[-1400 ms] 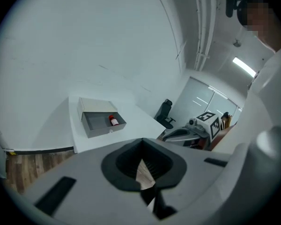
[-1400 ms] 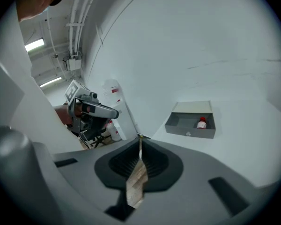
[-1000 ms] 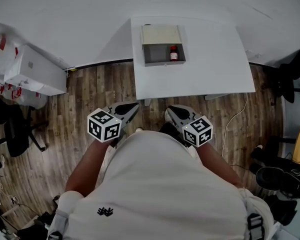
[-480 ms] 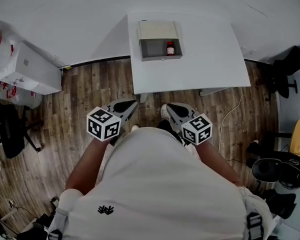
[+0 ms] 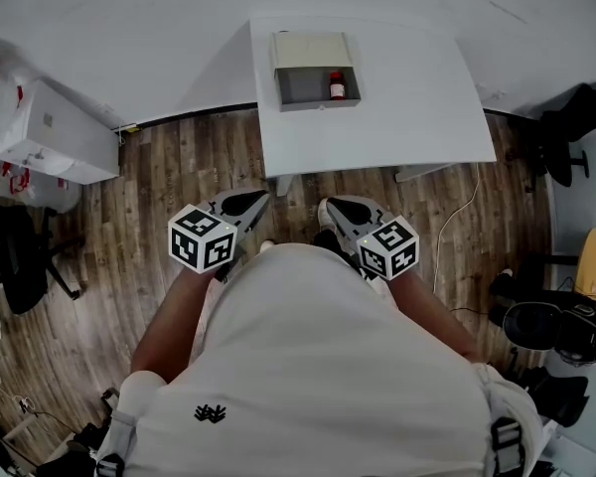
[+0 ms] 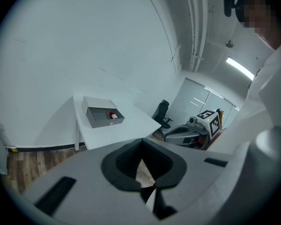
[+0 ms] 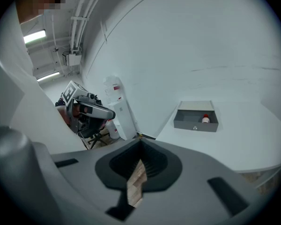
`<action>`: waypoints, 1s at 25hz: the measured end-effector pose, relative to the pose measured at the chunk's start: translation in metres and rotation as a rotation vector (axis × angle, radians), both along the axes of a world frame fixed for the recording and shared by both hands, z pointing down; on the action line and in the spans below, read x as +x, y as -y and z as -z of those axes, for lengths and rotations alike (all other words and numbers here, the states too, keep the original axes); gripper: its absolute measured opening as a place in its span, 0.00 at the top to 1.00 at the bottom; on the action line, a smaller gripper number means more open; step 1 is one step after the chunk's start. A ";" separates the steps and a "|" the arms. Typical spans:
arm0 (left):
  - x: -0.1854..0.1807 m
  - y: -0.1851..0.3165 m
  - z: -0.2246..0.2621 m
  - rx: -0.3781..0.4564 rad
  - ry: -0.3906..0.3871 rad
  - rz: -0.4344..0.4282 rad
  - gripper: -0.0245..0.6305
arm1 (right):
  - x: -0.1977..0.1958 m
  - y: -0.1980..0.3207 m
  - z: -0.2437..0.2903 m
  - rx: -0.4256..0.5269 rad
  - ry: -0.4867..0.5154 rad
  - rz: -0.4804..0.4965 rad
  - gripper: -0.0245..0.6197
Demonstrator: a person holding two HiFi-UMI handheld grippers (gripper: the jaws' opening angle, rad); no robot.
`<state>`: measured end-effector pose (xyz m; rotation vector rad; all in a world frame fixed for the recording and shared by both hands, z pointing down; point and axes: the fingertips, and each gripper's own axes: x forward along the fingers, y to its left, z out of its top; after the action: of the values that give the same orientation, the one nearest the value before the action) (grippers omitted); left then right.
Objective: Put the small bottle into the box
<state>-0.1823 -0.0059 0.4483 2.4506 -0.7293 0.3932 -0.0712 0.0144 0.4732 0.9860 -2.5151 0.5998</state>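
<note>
A small bottle with a red cap [image 5: 337,85] stands inside the open grey box [image 5: 308,87] on the white table [image 5: 397,117]. The left gripper view shows the box [image 6: 101,119] and bottle [image 6: 112,115] far ahead, as does the right gripper view, with box [image 7: 195,123] and bottle [image 7: 205,119]. Both grippers are held close to the person's body, well short of the table and over the wood floor. My left gripper [image 5: 250,200] is shut and holds nothing. My right gripper [image 5: 329,208] has its jaws together, with nothing in them.
A white carton [image 5: 55,132] and bags lie on the floor at the left. Below the carton stands a black office chair [image 5: 25,266]; another chair [image 5: 566,132] is at the right. A cable [image 5: 464,235] runs across the floor right of the table.
The table and box have slid slightly up and left in the head view. Both grippers stay at the person's body, jaws unchanged.
</note>
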 end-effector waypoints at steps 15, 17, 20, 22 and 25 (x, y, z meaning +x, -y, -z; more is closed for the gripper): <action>-0.008 -0.002 0.000 -0.008 -0.003 0.011 0.95 | -0.011 0.000 0.002 0.012 -0.028 0.028 0.95; -0.009 -0.002 -0.002 -0.011 -0.005 0.011 0.95 | -0.011 -0.001 0.002 0.009 -0.029 0.027 0.95; -0.009 -0.003 -0.002 -0.015 -0.008 0.011 0.95 | -0.010 -0.002 0.001 0.004 -0.030 0.023 0.95; -0.008 -0.003 -0.003 -0.016 -0.011 0.011 0.95 | -0.009 -0.002 -0.001 0.000 -0.031 0.021 0.95; -0.008 -0.003 -0.002 -0.018 -0.011 0.010 0.95 | -0.008 -0.001 -0.001 -0.025 0.001 0.006 0.95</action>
<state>-0.1904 -0.0032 0.4504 2.4296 -0.7299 0.3806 -0.0795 0.0152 0.4744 0.9692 -2.5045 0.6285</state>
